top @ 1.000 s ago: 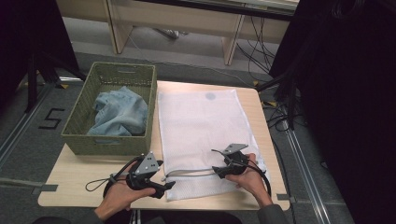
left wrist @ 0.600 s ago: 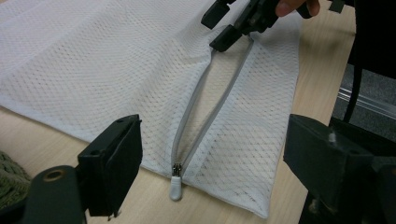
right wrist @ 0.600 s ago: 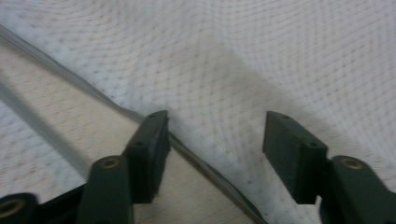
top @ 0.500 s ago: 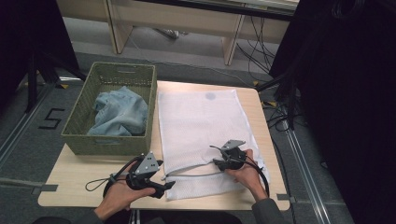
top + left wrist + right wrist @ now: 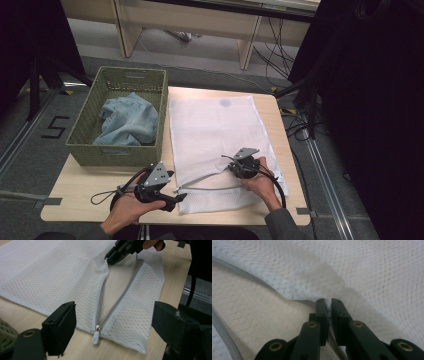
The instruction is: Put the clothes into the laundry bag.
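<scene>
A white mesh laundry bag (image 5: 220, 130) lies flat on the table, its grey zipper (image 5: 101, 297) open along the near end. The zipper pull (image 5: 96, 336) rests at the bag's near left corner. My right gripper (image 5: 232, 167) is shut on the upper edge of the opening (image 5: 328, 303) and holds that mesh layer lifted off the lower one. From the left gripper view, the right gripper (image 5: 108, 260) pinches the far end of the opening. My left gripper (image 5: 177, 196) is open, just short of the zipper pull, with nothing between its fingers (image 5: 60, 325).
A green woven basket (image 5: 85, 145) stands on the table's left side with a crumpled blue denim garment (image 5: 127, 120) inside. The table's front edge (image 5: 170, 217) is close under both hands. Cables and a rail run along the floor at the right.
My right gripper has drawn slightly away and to the left with the mesh edge, widening the bag's opening. The left gripper has stayed put.
</scene>
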Tool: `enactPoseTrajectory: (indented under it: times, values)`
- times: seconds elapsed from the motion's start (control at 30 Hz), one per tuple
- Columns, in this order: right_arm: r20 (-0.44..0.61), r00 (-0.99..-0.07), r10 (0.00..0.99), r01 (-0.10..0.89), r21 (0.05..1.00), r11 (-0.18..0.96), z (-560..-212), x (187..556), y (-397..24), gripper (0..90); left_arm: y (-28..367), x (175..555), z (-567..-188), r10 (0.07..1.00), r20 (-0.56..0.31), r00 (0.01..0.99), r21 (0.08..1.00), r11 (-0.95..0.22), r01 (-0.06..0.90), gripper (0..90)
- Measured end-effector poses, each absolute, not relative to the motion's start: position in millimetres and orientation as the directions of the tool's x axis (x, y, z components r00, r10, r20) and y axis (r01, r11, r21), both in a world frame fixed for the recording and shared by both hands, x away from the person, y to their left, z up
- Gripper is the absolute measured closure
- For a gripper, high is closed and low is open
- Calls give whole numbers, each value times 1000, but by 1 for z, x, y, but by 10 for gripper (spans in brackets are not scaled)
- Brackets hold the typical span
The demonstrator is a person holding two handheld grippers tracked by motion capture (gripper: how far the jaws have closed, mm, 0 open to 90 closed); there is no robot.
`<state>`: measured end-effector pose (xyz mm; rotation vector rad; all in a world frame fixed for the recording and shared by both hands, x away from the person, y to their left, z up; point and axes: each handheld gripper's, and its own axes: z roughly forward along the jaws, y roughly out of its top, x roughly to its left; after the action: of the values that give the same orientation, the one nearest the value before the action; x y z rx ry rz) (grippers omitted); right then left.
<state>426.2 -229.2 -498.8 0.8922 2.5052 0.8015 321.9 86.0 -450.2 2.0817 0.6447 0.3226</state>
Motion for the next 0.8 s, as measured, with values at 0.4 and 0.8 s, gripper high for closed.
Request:
enactPoseTrajectory:
  times: [0.4,0.8]
  values:
    - [-189,-700,689,406,688,601,-477,422,-222,893,88,323,-450,558,-11,830,831,-457,318,190]
    - [-215,-674,706,342,757,557,-452,417,-218,893,89,324,-449,567,-16,824,836,-445,322,190]
